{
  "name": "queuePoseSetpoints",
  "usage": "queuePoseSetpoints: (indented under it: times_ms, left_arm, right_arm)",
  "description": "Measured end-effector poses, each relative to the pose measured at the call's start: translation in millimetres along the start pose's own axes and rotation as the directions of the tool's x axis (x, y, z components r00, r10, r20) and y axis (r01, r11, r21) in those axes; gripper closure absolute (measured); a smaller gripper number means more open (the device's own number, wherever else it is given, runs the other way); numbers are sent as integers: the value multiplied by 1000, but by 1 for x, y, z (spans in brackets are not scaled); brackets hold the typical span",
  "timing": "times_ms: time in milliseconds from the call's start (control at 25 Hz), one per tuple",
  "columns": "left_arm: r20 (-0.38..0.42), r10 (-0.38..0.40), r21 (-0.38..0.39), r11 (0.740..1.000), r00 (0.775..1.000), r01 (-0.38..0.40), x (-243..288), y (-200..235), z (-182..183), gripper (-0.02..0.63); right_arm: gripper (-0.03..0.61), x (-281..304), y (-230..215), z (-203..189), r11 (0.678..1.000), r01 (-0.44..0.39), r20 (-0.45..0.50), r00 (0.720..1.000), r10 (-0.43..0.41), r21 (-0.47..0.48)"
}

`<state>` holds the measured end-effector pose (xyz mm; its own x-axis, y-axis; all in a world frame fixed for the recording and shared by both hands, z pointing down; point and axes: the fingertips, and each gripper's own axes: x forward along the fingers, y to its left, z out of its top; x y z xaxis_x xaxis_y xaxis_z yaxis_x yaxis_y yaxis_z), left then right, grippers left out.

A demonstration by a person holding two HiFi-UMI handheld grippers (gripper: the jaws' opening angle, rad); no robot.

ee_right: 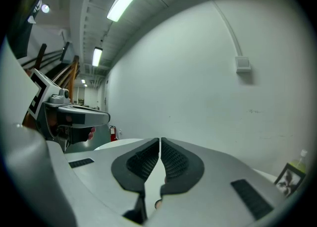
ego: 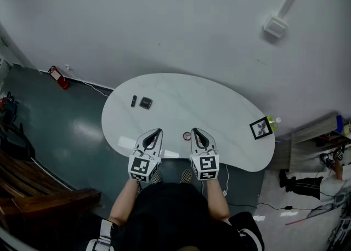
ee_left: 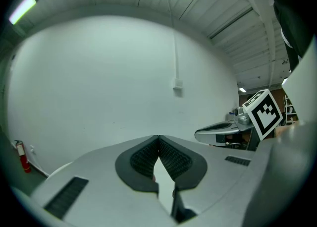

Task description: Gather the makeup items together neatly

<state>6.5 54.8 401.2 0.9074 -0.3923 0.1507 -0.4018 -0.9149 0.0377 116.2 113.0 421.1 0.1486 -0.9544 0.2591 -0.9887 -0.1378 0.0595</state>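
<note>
On the white kidney-shaped table point(ego: 181, 102) lie three small makeup items. A slim black stick point(ego: 133, 101) and a square dark compact point(ego: 146, 102) sit at the far left. A small round pinkish case point(ego: 187, 135) rests near the front edge, between my two grippers. My left gripper point(ego: 159, 131) hovers just left of that case, its jaws meeting at the tips with nothing between them point(ee_left: 158, 137). My right gripper point(ego: 194, 131) is just right of the case, also shut and empty point(ee_right: 160, 140). Both point up and away toward the wall.
A small framed picture point(ego: 261, 128) and a green bottle point(ego: 272, 124) stand at the table's right end; both also show in the right gripper view, the picture point(ee_right: 286, 180) and the bottle point(ee_right: 299, 161). A red fire extinguisher point(ego: 58, 77) lies on the floor at left. A white wall rises behind the table.
</note>
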Motion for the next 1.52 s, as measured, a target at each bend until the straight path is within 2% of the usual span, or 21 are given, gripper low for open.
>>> queuePoseSetpoints:
  times_ms: [360,880,1200,1520]
  left_arm:
    - [-6,51,-14,999,999,-51,-23,32,-7,597]
    - [1,143,-22,989,990,-143,-96,111,-21,597]
    - [-15,223,-45,974,975,-223,-131,157,-26,597]
    - [-28,295,-82,952,955,-296,-130,197,-36,597]
  right_arm:
    - [540,14,30,6,999,-43,-11,999,43,-6]
    - [540,51,134,17,990,-136,0,991,136,-26]
    - [540,83,191,34,972,-227,-4,974,227,-60]
    - [540,129,211,38,952,-302,-39,953,300,-49]
